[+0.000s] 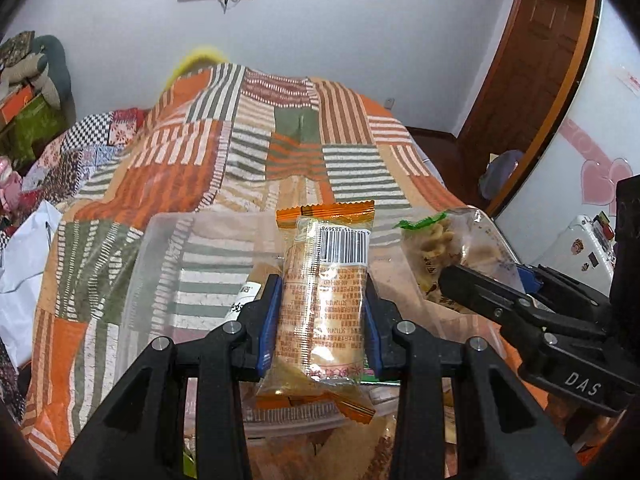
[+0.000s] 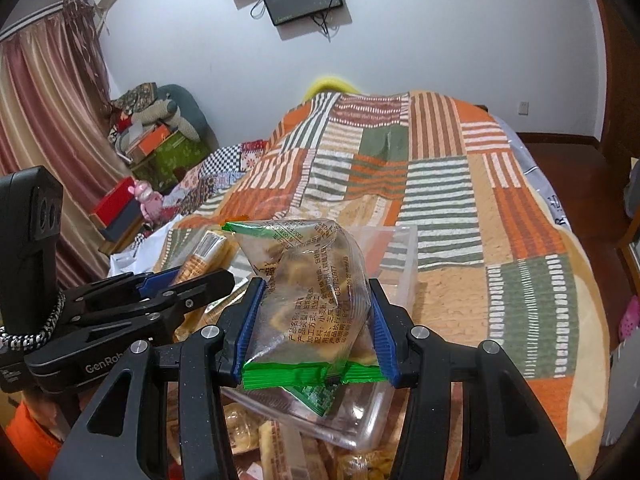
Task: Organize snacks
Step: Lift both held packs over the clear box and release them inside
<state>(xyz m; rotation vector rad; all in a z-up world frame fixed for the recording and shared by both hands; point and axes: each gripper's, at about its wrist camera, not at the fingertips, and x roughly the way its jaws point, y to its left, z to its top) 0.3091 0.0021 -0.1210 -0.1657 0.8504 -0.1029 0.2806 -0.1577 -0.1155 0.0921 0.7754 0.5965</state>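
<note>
The left gripper (image 1: 322,316) is clamped on an orange biscuit packet (image 1: 326,280), and the right gripper (image 2: 316,328) is clamped on a green-sealed clear snack bag (image 2: 312,292). Both packets hang over the clear plastic box (image 1: 168,248) near the bed's near edge. I judge it best to lower each inside the walls, side by side, before letting go, so neither catches the rim.

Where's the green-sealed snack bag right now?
The green-sealed bag is clamped in the right gripper, held above the clear bin on the bed, just right of the left gripper's orange packet.
</note>
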